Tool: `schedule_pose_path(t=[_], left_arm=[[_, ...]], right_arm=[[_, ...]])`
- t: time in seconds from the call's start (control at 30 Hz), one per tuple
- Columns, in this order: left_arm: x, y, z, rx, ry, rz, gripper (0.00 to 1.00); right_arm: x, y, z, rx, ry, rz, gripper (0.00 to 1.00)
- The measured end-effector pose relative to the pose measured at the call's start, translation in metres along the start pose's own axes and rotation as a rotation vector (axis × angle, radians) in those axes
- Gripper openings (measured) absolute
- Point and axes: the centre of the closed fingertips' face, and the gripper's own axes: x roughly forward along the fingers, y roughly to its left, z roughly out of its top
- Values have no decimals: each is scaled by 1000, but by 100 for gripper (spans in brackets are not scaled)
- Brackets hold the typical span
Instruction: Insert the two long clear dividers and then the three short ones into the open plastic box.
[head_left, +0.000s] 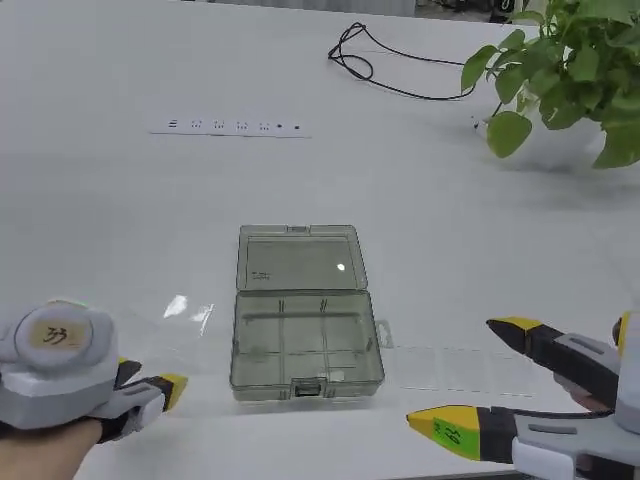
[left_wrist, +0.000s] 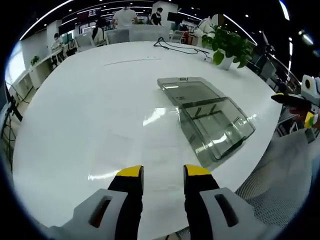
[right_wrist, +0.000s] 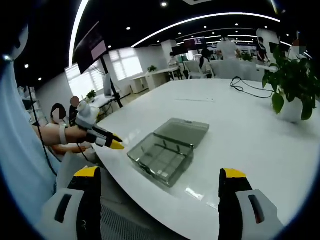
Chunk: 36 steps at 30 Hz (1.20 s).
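Open box (head_left: 300, 384) at surface (head_left: 120, 220) centre, near edge, lid (head_left: 298, 258) laid far. Clear dividers (head_left: 455, 368) lie flat beside box, within reach. Left gripper (left_wrist: 163, 172) jaws slightly apart, right gripper (head_left: 478, 372) jaws wide. Both empty, flanking box, likely for pickup.
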Motion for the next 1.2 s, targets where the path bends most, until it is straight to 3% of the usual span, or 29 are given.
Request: schedule_pose_path(t=[0.13,0.33,0.57,0.67,0.77,0.8,1.2], left_arm=[[-5,-7,11,-52,-52,-24,30],[-9,-22,28,-118,-118,-75,30],[-9,-44,38,-145,-151,-142,30],[-8,-56,43,-157,-167,-176,30],[-7,-65,47,-133,-181,-186,30],[-8,-67,51,-119,-204,-187,30],[-9,-92,62,-76,-264,-218,29]], right_arm=[[6,1,0,5,8,16,98],[18,3,13,69,-30,39,97],[38,2,36,174,-93,64,96],[50,16,40,273,-65,134,82],[58,9,45,241,-71,118,80],[62,12,48,231,-68,120,79],[92,31,63,297,-67,162,48]])
